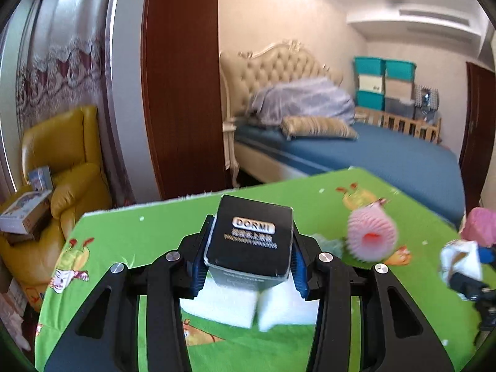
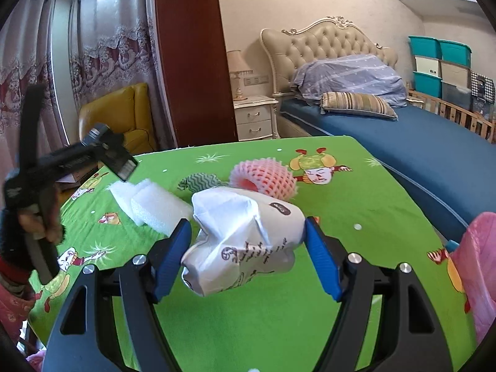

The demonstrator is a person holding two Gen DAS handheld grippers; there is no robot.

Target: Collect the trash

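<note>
Trash fills both my tools. My left hand-held gripper [image 1: 248,248] is clamped on a small black box [image 1: 249,241], lifted off the worktop [image 1: 124,232], its long axis running away from me toward 12 o'clock, label up. My right hand-held gripper [image 2: 246,254] is clamped on a crumpled white paper bag [image 2: 245,238], long axis lying across from 8 to 2 o'clock. Beyond at 12 sits pink foam netting [image 2: 263,179]; white foam blocks [image 2: 152,204] lie at 10.
</note>
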